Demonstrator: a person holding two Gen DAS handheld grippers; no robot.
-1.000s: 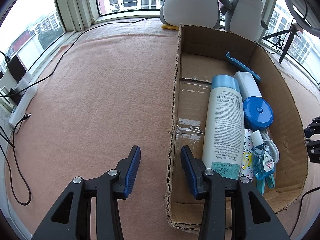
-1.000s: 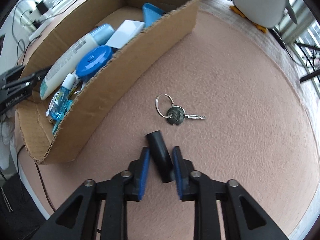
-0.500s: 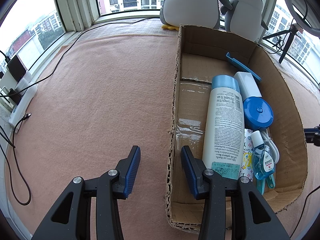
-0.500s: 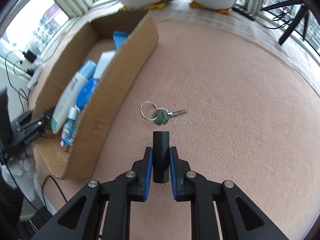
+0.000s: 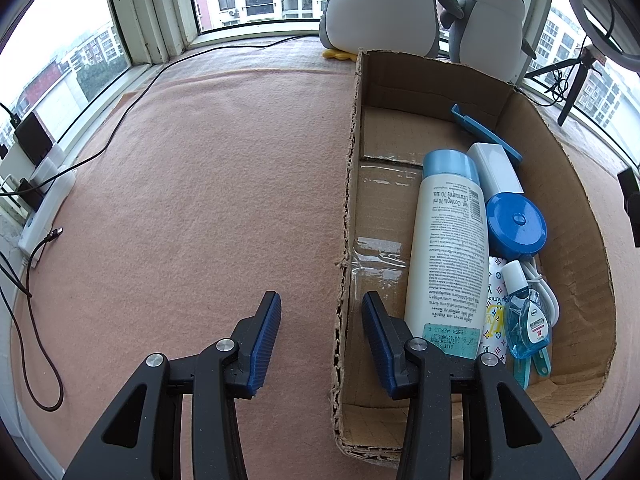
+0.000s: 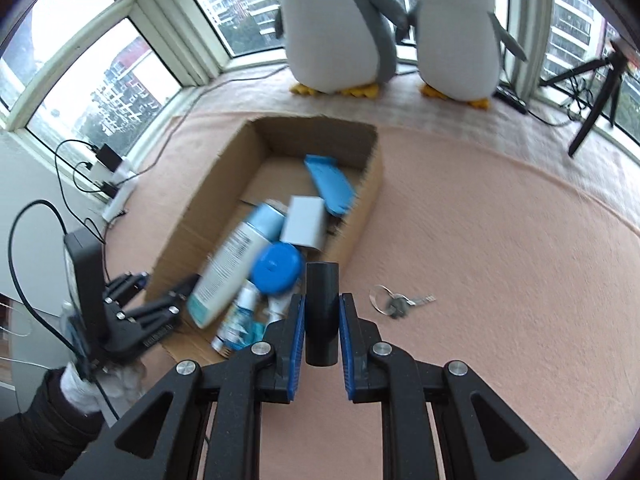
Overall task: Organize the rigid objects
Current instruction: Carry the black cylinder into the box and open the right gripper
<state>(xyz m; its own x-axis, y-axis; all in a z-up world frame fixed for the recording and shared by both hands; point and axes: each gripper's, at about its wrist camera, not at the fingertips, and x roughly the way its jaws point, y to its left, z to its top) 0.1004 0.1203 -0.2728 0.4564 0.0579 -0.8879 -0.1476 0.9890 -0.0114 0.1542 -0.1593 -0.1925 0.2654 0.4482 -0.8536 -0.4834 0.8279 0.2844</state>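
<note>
My right gripper (image 6: pixel 322 308) is shut on a black cylinder (image 6: pixel 322 308), held high above the pink mat beside the cardboard box (image 6: pixel 260 136). A key on a ring (image 6: pixel 394 304) lies on the mat to its right. The box (image 5: pixel 576 184) holds a white bottle (image 5: pixel 448 256), a blue round case (image 5: pixel 516 226), a small blue sanitizer bottle (image 5: pixel 526 320), a white block (image 5: pixel 496 170) and a blue flat piece (image 5: pixel 486 136). My left gripper (image 5: pixel 320 328) is open, its jaws straddling the box's left wall near the front corner.
Two plush penguins (image 6: pixel 340 20) (image 6: pixel 456 28) stand at the window behind the box. A tripod (image 6: pixel 596 96) stands at the right. Cables and a power strip (image 5: pixel 44 208) run along the mat's left edge. A gloved hand (image 6: pixel 80 392) holds the left gripper.
My right gripper has risen with the black cylinder and swung left toward the box, leaving the key on the mat. The left gripper has not moved.
</note>
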